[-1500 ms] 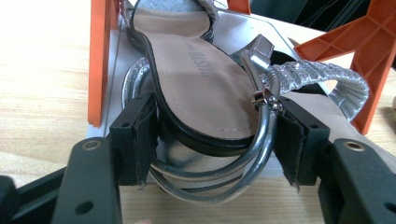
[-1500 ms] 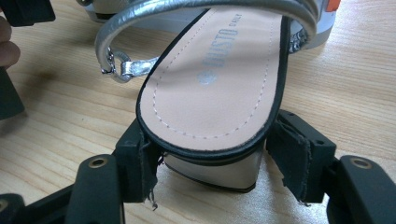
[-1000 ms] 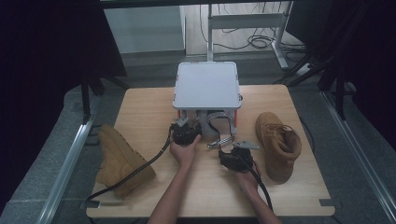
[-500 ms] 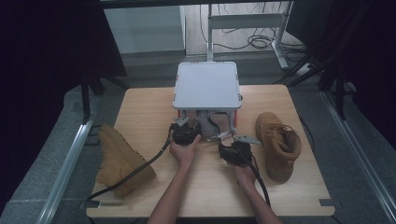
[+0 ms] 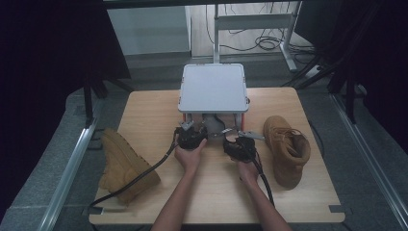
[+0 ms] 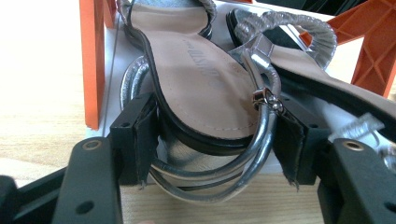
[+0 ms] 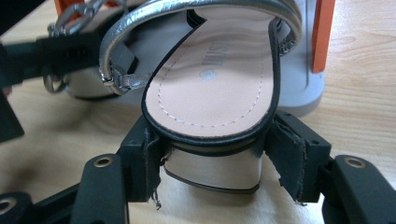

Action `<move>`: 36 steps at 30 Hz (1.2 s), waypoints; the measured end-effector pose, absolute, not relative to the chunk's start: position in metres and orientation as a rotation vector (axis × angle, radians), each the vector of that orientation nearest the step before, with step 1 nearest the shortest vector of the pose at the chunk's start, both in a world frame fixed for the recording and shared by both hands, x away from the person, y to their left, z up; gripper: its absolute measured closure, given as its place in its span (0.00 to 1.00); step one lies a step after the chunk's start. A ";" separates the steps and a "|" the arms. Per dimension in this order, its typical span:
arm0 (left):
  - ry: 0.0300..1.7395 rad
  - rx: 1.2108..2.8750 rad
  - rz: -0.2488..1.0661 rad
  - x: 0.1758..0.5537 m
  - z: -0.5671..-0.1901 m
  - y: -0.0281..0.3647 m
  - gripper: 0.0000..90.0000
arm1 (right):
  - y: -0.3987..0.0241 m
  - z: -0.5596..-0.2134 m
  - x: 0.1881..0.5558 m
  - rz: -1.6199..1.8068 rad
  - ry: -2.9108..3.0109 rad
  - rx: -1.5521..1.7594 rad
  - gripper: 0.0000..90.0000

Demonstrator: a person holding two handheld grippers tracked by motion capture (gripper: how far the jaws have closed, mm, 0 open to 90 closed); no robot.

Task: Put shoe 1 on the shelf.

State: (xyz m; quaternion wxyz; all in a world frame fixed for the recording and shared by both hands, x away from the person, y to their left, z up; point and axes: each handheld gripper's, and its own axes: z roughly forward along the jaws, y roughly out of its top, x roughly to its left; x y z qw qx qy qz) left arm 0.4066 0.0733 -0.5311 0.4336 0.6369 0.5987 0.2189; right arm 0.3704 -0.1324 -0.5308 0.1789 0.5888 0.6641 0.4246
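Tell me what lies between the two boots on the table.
In the high view, between the left boot and the right boot lie both grippers, left and right, each holding a sandal at the grey rack.

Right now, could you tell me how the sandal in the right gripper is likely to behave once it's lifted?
The sandal will probably stay stiff, gripped at its solid block heel. Its thin silver straps look loose and may swing. The heel's glossy sides could slip between the pads.
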 end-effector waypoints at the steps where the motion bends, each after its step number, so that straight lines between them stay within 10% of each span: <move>1: 1.492 1.585 0.547 0.407 -0.531 0.073 0.41 | -0.133 -0.530 0.372 1.202 1.878 1.670 0.43; 36: 1.492 1.590 0.542 0.407 -0.531 0.074 0.41 | -0.110 -0.536 0.424 1.138 1.774 1.669 0.44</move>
